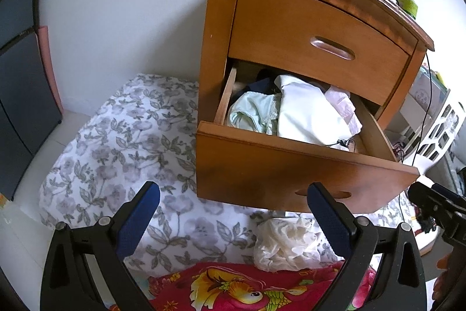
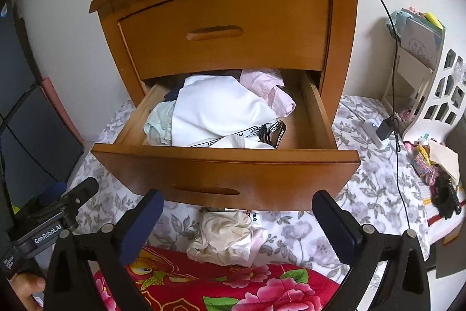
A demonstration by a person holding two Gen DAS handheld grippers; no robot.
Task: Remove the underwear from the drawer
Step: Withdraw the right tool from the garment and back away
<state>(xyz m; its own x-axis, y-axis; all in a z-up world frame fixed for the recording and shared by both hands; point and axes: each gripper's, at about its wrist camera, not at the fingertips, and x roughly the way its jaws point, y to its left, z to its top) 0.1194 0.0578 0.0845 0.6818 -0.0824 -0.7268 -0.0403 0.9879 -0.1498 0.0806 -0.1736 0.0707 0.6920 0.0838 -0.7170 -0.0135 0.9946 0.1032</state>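
1. Left gripper (image 1: 233,212): blue-padded fingers (image 1: 137,220) spread wide, nothing between them, touching nothing.
2. Right gripper (image 2: 237,220): blue-padded fingers (image 2: 335,226) spread wide, empty, clear of all cloth.
3. Crumpled cream-white underwear (image 2: 225,235): lies on the grey floral bedsheet (image 2: 364,194), below the front edge of the open lower drawer (image 2: 233,174), touching the red floral blanket (image 2: 233,287) at its near edge.
4. Open lower drawer of the brown wooden nightstand (image 2: 227,28): contains a white folded garment (image 2: 215,110), pale green underwear (image 1: 253,112) at its left side, pink cloth (image 2: 271,89) at the rear right.
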